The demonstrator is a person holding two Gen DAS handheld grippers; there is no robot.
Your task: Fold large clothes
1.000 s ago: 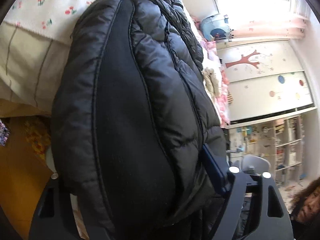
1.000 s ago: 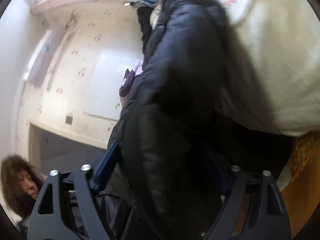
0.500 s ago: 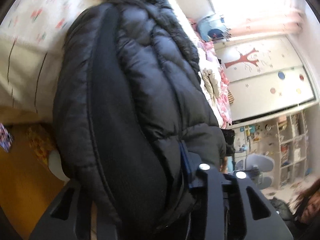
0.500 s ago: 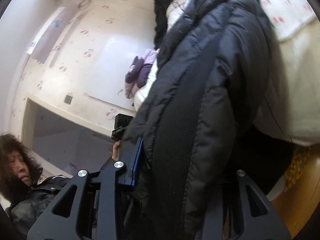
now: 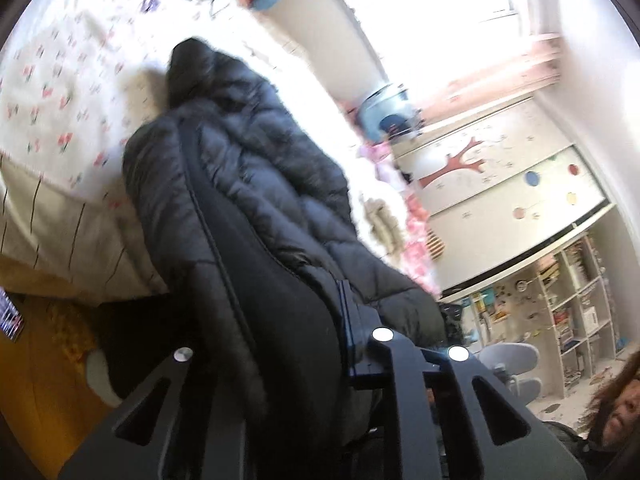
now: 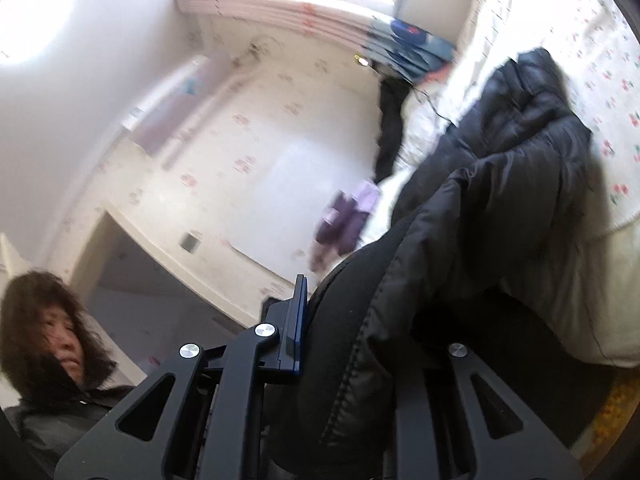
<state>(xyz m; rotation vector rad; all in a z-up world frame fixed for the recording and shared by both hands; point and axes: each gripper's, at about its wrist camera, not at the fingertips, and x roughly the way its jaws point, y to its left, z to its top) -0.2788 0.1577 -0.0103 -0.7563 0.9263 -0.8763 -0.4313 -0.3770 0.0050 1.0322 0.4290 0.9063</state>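
Since the earlier frames, both cameras had drawn back, so the coat [image 5: 256, 216] filled less of each view. Lower centre, the left claw [image 5: 280, 360] was clamped on its near end; the right claw [image 6: 376, 344] pinched it likewise. Beyond, the coat stretched over the bed [image 5: 60, 92] toward upper frame. Judged step: carrying the near end for a fold; next, laying it evenly over the far half.

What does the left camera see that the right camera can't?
Only the left camera shows the tree cupboard, the shelves and a grey chair. Only the right camera shows purple clothes and the flowered wall. Both show the black coat pinched in that side's tongs, left and right, plus the flowered bed.
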